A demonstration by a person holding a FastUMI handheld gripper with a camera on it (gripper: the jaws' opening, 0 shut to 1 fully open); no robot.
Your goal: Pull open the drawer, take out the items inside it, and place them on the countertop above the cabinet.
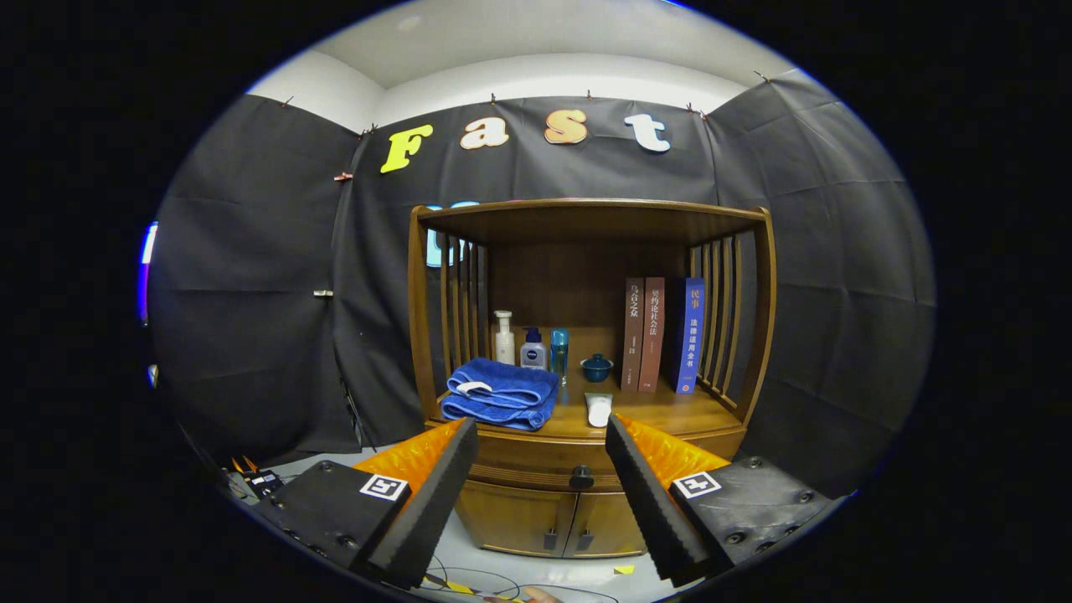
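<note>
Wooden countertop (pixel 662 410), drawer (pixel 536 469) seemingly closed — gripper (pixel 540 435) open

The wooden cabinet (pixel 586 469) has a flat countertop (pixel 653 414). On it lie a folded blue towel (pixel 501 394), three bottles (pixel 531 345) at the back, a small blue pot (pixel 596 367), a white tube (pixel 599 409), and three books (pixel 662 335) standing up.

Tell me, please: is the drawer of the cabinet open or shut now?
Shut. The drawer front sits flush with the cabinet, and its knob lies untouched between the open gripper fingers, further ahead.
</note>
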